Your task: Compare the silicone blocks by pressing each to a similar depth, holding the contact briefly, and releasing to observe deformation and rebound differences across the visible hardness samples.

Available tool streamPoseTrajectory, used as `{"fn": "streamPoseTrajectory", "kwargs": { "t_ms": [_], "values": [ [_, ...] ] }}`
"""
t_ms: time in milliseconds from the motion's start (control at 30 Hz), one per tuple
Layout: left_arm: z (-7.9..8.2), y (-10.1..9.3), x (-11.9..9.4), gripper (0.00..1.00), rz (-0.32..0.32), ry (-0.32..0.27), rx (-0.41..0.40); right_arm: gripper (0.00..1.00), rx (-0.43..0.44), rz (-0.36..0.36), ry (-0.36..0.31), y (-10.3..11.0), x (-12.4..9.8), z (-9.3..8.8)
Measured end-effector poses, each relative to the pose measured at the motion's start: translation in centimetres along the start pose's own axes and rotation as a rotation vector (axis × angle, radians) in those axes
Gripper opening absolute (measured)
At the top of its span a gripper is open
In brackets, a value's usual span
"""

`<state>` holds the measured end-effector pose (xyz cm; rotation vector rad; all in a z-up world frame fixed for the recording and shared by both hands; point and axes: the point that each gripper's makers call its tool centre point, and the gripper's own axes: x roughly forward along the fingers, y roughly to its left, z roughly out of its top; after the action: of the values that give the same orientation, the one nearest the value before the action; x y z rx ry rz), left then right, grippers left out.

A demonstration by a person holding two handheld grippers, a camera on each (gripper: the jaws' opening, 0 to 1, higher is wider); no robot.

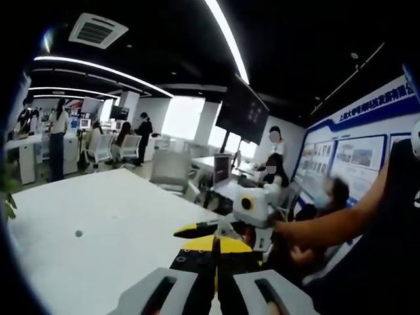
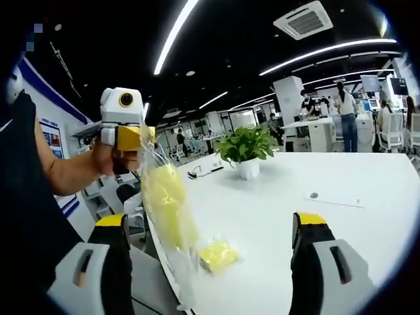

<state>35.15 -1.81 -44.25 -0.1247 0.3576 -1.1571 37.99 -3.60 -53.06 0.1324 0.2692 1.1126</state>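
In the right gripper view the right gripper (image 2: 210,262) has its two jaws spread wide and grasps nothing, while the left gripper (image 2: 131,139), in the person's hand (image 2: 108,157), is clenched on the top of one clear plastic bag (image 2: 167,210) hanging above the white table (image 2: 275,197). I count one yellow silicone block (image 2: 164,203) inside the bag and one more yellow block (image 2: 218,254) lying on the table just beside the bag's lower end. One potted plant (image 2: 246,147) stands farther back, and the blue wall posters (image 1: 348,154) carry writing too blurred to read.
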Motion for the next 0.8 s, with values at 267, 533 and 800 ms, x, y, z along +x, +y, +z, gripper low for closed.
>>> {"fn": "streamPoseTrajectory", "kwargs": {
  "t_ms": [267,533,800],
  "values": [
    [0.3,0.6,0.6,0.0,0.019,-0.01,-0.028,0.96,0.001,-0.051,-0.017,-1.1,-1.0,0.2],
    [-0.1,1.6,1.0,0.0,0.037,-0.008,-0.056,0.96,0.028,-0.101,-0.039,-2.6,-3.2,-0.3],
    [-0.2,2.3,1.8,0.0,0.052,0.007,-0.098,0.96,0.023,-0.19,-0.077,-4.2,-5.5,-0.7]
  ]
}}
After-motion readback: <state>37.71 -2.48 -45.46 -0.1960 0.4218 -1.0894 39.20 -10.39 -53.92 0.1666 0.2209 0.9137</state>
